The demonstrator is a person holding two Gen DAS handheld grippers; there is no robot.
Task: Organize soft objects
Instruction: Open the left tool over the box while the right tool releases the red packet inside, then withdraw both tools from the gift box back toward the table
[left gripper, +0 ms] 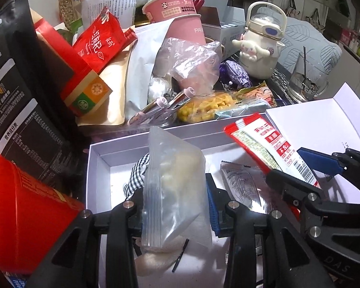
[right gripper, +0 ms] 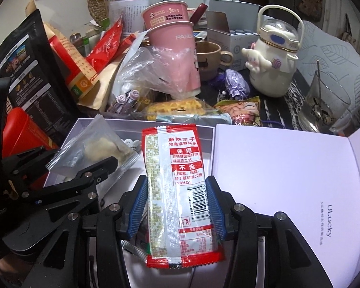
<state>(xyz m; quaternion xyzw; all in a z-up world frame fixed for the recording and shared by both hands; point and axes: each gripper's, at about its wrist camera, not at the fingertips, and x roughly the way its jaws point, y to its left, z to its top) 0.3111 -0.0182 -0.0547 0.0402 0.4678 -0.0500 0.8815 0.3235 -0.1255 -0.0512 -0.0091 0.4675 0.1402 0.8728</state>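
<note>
An open white box (left gripper: 96,168) lies below both grippers. My left gripper (left gripper: 175,187) is shut on a clear zip bag (left gripper: 175,182) with something pale inside, hanging upright over the box's left half. My right gripper (right gripper: 176,180) is shut on a red and white snack packet (right gripper: 172,168), its blue pads (right gripper: 136,206) against the packet's long edges, over the box's right side. In the left wrist view the same packet (left gripper: 259,141) slants above a silver sachet (left gripper: 242,182) in the box. A black-and-white checked cloth (left gripper: 136,170) lies in the box behind the bag.
The box's white lid (right gripper: 288,180) lies open to the right. Behind the box is clutter: a yellow snack bag (left gripper: 208,108), pink paper cups (right gripper: 170,24), a cream character bottle (right gripper: 271,64), a glass mug (right gripper: 324,103). A red tin (left gripper: 19,204) and a black pouch (left gripper: 12,96) stand at left.
</note>
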